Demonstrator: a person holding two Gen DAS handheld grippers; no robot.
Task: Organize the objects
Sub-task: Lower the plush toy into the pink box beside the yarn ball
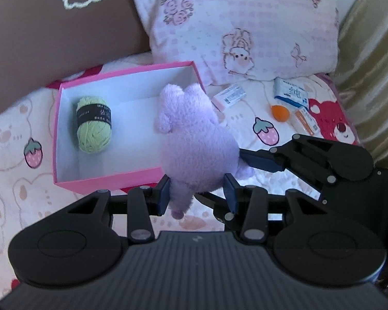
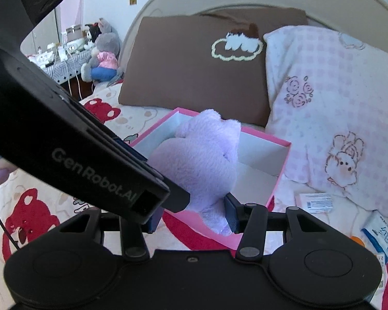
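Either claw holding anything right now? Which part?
Both grip the purple plush over the pink box. The left claw pinches its lower end; the right claw clamps another bottom part, exact limb unclear.

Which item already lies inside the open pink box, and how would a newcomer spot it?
On the bear-print bedspread, in front of the brown pillow, sits an open pink cardboard box with a white lining. On its floor lies a pale green ball of yarn. A black paper band wraps its middle, unlike the fuzzy lilac plush toy beside it.
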